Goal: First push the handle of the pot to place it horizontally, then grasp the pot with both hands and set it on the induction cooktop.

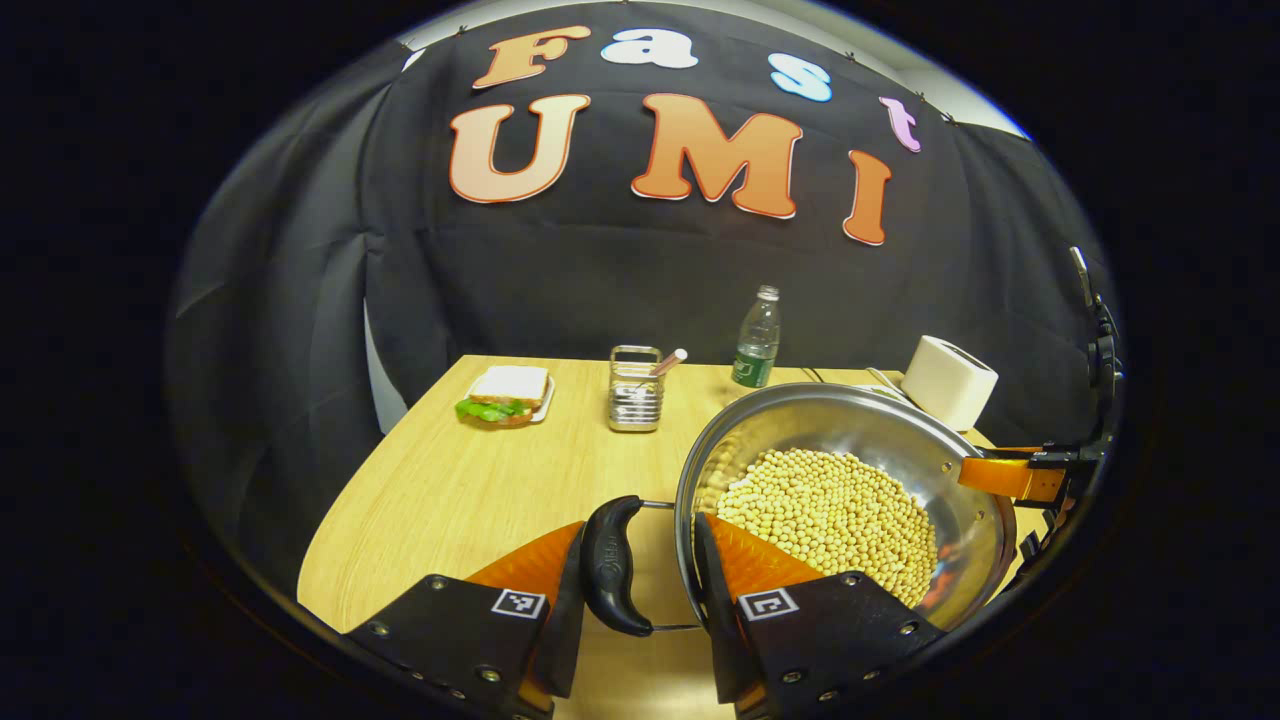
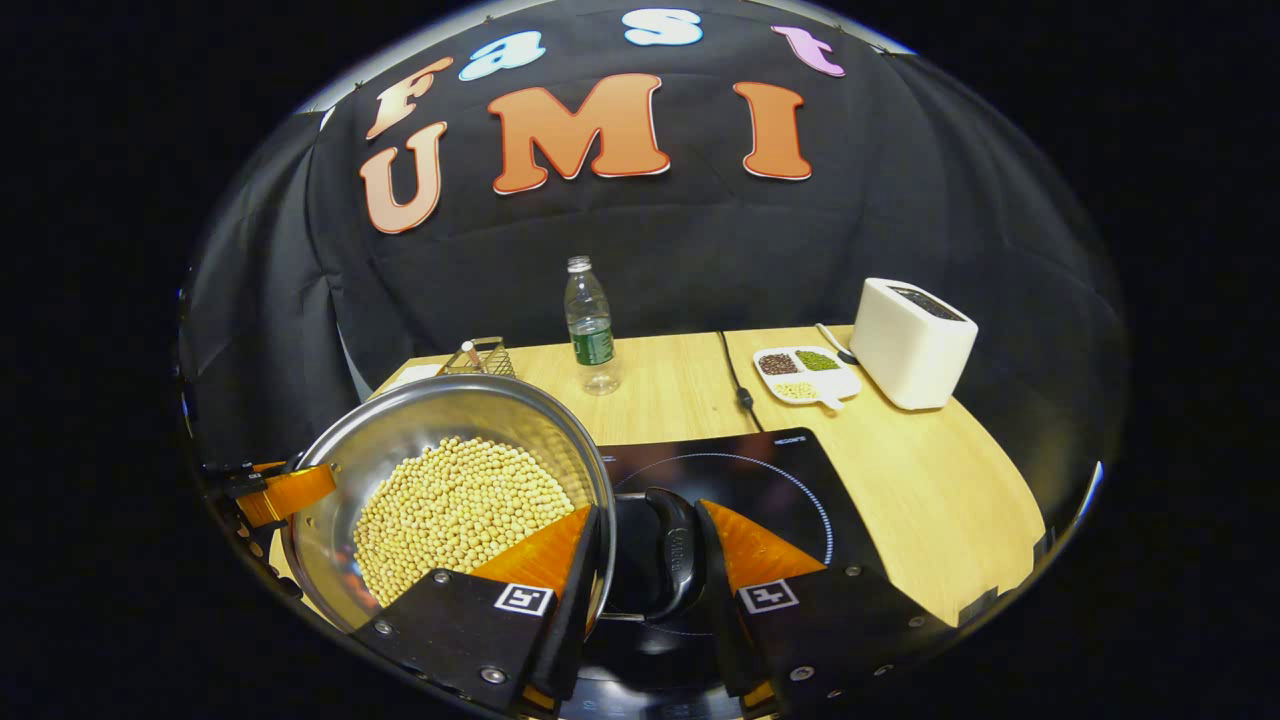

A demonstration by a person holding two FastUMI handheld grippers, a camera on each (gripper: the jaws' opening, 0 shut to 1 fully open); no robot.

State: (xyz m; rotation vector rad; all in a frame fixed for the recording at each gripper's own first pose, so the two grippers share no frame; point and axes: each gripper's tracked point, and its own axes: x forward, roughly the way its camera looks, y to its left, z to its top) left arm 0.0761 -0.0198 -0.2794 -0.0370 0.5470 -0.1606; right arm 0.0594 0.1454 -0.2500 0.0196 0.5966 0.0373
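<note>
A steel pot (image 1: 860,420) holding soybeans (image 1: 830,510) hangs between both grippers above the wooden table (image 1: 450,490). My left gripper (image 1: 640,575) is shut on the pot's black left handle (image 1: 612,565), one finger outside the handle and the other inside the rim. In the right gripper view my right gripper (image 2: 650,560) clamps the other black handle (image 2: 672,555) the same way, over the black induction cooktop (image 2: 760,480). The pot (image 2: 420,420) sits left of the cooktop's ring. Each view shows the other gripper at the pot's far rim: the right one (image 1: 1010,478) and the left one (image 2: 290,490).
Along the table's back stand a sandwich on a plate (image 1: 505,395), a wire utensil holder (image 1: 636,400), a water bottle (image 2: 590,330) and a white toaster (image 2: 912,340). A divided dish of beans (image 2: 805,375) and a power cord (image 2: 738,385) lie behind the cooktop.
</note>
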